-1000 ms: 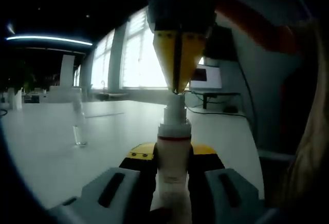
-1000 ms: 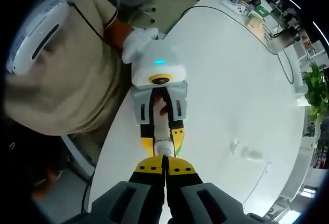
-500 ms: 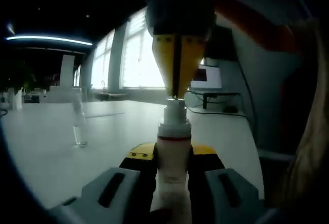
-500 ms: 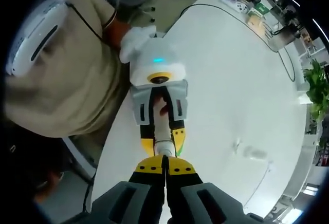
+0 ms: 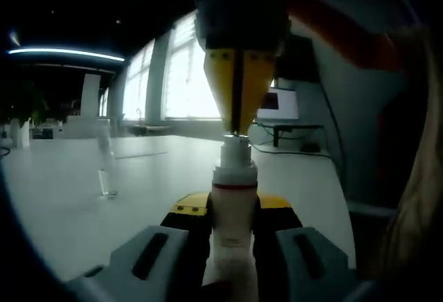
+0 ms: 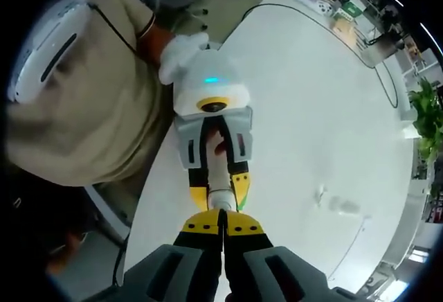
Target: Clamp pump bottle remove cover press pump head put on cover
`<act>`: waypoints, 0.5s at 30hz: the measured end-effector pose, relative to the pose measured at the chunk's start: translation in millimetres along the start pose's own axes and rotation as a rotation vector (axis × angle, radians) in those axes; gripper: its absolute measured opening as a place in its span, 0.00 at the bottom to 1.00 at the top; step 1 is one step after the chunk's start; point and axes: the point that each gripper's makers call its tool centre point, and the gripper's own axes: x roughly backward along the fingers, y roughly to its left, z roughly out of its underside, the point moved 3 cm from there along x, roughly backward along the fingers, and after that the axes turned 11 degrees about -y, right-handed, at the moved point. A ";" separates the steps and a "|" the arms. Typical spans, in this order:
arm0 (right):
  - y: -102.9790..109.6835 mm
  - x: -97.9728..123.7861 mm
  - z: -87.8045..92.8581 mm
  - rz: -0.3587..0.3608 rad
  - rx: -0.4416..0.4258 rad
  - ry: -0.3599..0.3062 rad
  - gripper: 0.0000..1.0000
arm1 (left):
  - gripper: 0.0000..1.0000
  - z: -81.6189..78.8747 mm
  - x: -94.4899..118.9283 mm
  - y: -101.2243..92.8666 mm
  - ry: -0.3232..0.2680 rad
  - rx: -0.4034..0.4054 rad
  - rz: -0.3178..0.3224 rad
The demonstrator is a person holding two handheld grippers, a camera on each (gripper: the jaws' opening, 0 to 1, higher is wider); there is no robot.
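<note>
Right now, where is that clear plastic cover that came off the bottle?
In the left gripper view the clear cover stands upright on the white table, left of the pump bottle and well apart from it.

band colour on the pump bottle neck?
Red band round the white pump bottle, clearest in the left gripper view.

Access from above the pump bottle (image 5: 234, 198) is blocked by the right hand-held gripper (image 5: 239, 132), whose closed tips sit on the pump head. The left hand-held gripper (image 5: 232, 229) occupies both bottle flanks. The counter (image 5: 62, 198) is open to the left, except for a clear cover (image 5: 106, 167) standing well apart.
</note>
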 end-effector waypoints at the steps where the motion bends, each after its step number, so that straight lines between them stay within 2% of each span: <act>1: -0.1 0.0 0.0 0.000 0.001 0.000 0.00 | 0.14 0.0 -0.1 -0.1 0.000 -0.001 0.000; 8: 0.2 0.5 0.3 0.008 -0.001 -0.005 0.00 | 0.14 0.0 -0.3 -0.2 0.000 -0.002 0.000; 15: -0.3 6.5 -1.4 0.014 0.032 -0.006 0.00 | 0.14 -0.1 -0.4 -0.8 0.001 -0.003 0.000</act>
